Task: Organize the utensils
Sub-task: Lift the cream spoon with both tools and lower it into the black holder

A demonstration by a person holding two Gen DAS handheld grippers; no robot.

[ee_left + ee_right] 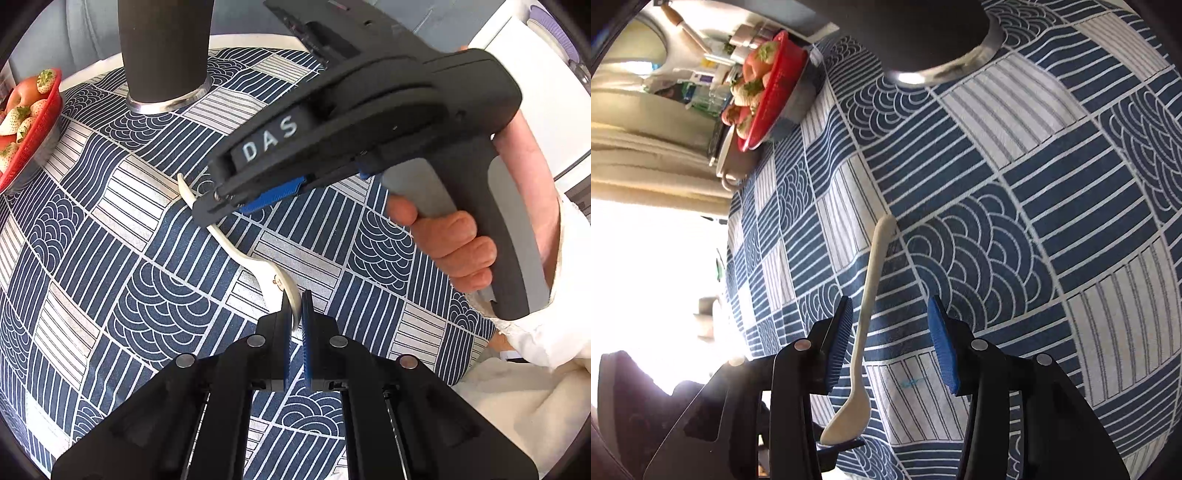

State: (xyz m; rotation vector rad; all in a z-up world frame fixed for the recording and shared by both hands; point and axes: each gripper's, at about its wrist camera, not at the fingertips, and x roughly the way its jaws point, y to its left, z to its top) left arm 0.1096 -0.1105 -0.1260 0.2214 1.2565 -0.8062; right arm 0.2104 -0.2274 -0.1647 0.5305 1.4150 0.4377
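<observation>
Now the left gripper pinches the white spoon's bowel-end bowl while the right gripper, jaws wide around the handle, should close squarely.

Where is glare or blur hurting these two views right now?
Right wrist view: a blown-out white patch fills the left side, nothing readable there; the spoon between the open jaws stays sharp. Left wrist view: even light and no glare; the tablecloth pattern is crisp, the fisheye bends its lines toward the edges, and the right gripper looks slightly soft.
</observation>
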